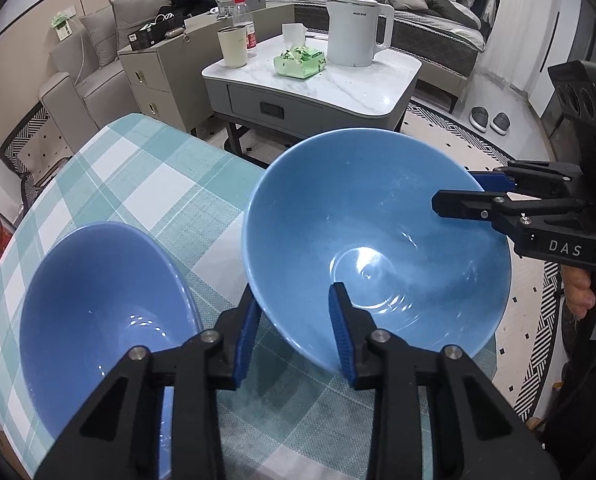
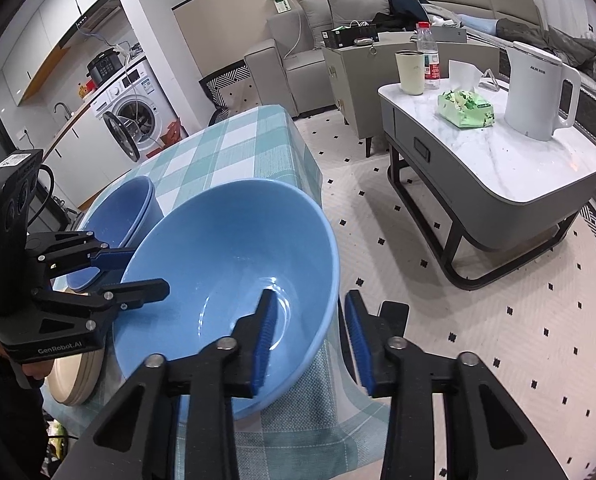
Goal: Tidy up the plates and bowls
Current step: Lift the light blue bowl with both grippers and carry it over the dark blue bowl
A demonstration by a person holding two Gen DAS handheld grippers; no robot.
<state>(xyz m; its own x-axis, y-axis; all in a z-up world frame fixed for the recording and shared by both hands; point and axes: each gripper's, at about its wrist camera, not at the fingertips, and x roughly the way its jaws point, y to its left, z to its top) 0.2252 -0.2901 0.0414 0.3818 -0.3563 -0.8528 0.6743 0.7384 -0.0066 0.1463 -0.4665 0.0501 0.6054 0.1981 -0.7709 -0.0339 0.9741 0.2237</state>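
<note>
At the table's (image 2: pixel 233 148) edge, big bowl (image 2: pixel 233 264) overhanging open floor (image 2: pixel 478 328).

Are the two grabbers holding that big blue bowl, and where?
Yes. The left gripper and right gripper each straddle the rim of the large light-blue ceramic bowl, on opposite sides.

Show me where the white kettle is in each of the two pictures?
Left wrist view: the kettle is at top centre, on the marble table's far right corner.
Right wrist view: the kettle is at upper right, on the same table.
Shared landmark: the green tissue pack just left of the kettle.
</note>
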